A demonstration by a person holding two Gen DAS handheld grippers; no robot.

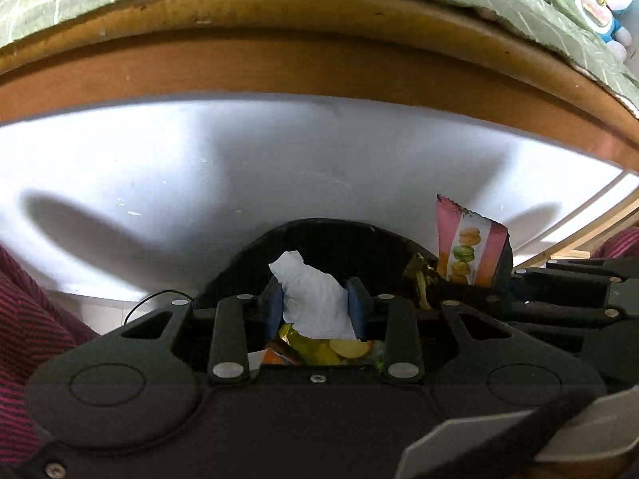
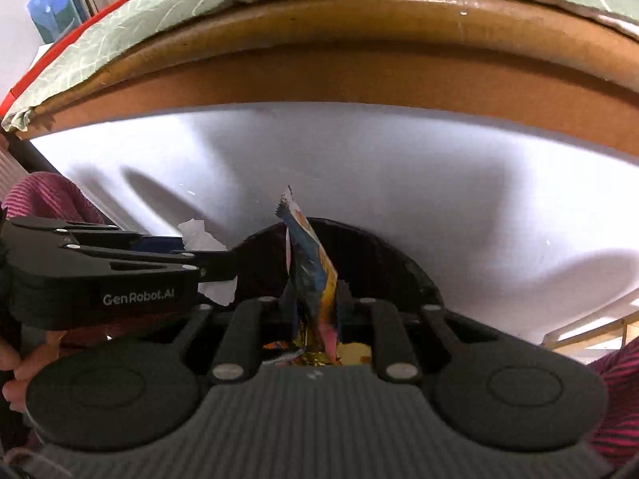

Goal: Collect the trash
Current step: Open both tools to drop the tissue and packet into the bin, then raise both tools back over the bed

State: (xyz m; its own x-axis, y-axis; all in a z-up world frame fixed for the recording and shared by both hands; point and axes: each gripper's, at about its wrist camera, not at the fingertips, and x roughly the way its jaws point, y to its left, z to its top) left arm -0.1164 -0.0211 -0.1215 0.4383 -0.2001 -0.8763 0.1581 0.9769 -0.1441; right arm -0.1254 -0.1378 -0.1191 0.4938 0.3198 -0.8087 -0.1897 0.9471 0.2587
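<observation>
- Black gripper housings fill the foreground of both wrist views, each aimed down over a dark bin [image 1: 319, 239] lined with a black bag
- Left gripper [image 1: 317, 303] pinches a crumpled white tissue [image 1: 311, 291] between its blue pads, right above the bin mouth
- Right gripper [image 2: 315, 303] is pressed nearly together on a pink snack wrapper [image 2: 309, 263], its macaron print plain in the left view, which stands upright from the jaws over the same bin
- Foil and coloured wrappers [image 1: 327, 349] already lie inside, below the fingers
- Tissue looks soft, very light and easily torn; a grip across its bunched middle, as now, seems safest
- Wrapper looks thin, slick and crinkly, so it may slide in the pads; holding near the crimped seam would likely give more bite
- Neither piece has weight to speak of, so either could cling to a pad or drift past the rim when let go
- Behind stands a white floor and a wooden bed frame [image 1: 319, 64] under a green cover
</observation>
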